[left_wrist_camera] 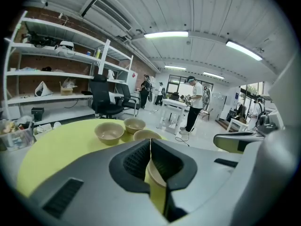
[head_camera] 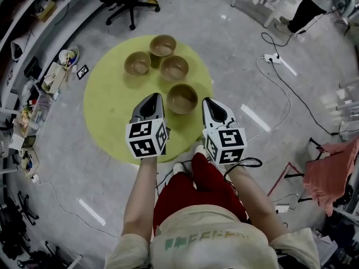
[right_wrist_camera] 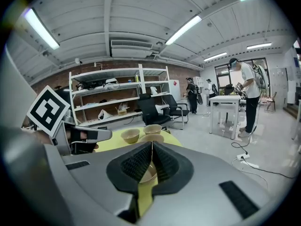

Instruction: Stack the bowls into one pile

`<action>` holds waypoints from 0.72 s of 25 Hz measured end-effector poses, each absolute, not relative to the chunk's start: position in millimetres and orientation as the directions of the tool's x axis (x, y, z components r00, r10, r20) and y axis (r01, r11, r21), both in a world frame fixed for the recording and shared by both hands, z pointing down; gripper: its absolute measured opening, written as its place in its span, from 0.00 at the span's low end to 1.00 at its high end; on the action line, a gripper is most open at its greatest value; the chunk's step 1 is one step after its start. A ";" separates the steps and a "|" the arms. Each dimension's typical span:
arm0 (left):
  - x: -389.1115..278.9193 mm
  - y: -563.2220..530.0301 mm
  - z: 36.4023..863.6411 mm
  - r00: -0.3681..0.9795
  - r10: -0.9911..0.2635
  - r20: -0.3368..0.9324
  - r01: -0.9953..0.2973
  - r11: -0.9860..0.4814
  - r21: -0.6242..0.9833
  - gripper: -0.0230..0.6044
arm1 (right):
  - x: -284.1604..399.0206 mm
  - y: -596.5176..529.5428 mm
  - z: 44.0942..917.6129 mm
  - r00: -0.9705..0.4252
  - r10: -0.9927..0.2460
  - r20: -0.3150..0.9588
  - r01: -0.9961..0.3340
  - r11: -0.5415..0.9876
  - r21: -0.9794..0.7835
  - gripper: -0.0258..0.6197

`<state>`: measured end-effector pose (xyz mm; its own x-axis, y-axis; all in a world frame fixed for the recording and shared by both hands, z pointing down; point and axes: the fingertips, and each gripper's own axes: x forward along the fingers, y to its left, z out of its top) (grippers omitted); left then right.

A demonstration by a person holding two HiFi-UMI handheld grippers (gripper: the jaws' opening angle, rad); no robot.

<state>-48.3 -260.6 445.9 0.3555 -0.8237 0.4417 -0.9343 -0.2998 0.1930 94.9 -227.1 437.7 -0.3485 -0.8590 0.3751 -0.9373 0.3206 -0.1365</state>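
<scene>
Bowls (head_camera: 174,68), four of them, tan, round and empty, sit upright and close together on a round yellow mat (head_camera: 109,100), not yet stacked. The nearest bowl (head_camera: 182,98) lies between the left claw (head_camera: 153,97) and the right claw (head_camera: 209,101). The other three lie at about twelve o'clock from it. Both claws are squeezed together with nothing in them.

1. The nearest bowl (head_camera: 182,98) sits just ahead of the left gripper (head_camera: 153,98) and right gripper (head_camera: 211,102), in the gap between their tips, so the middle lane is plugged.
2. Straight ahead of the left gripper there's a bare strip of table, then the left bowl (head_camera: 137,63).
3. Behind the nearest bowl, the middle bowl (head_camera: 174,68) and far bowl (head_camera: 162,45) are packed close, with barely any gap.
4. Left of the left gripper the yellow table (head_camera: 106,100) is bare.
5. Right of the right gripper the table edge is near, and a cable (head_camera: 291,91) lies on the floor well off.
6. An office chair (head_camera: 130,4) stands beyond the table's far edge.
</scene>
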 end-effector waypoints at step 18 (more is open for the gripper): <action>-76.4 -206.3 394.5 0.381 -0.861 0.337 -0.922 -0.328 0.205 0.07 | 71.7 -179.1 394.1 -0.342 -0.890 0.302 -0.940 0.321 -0.118 0.10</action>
<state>-76.4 -206.3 394.5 0.3812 -0.8608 0.3373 -0.9222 -0.3282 0.2047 71.7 -179.1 394.1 -0.3423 -0.8897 0.3022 -0.9396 0.3214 -0.1180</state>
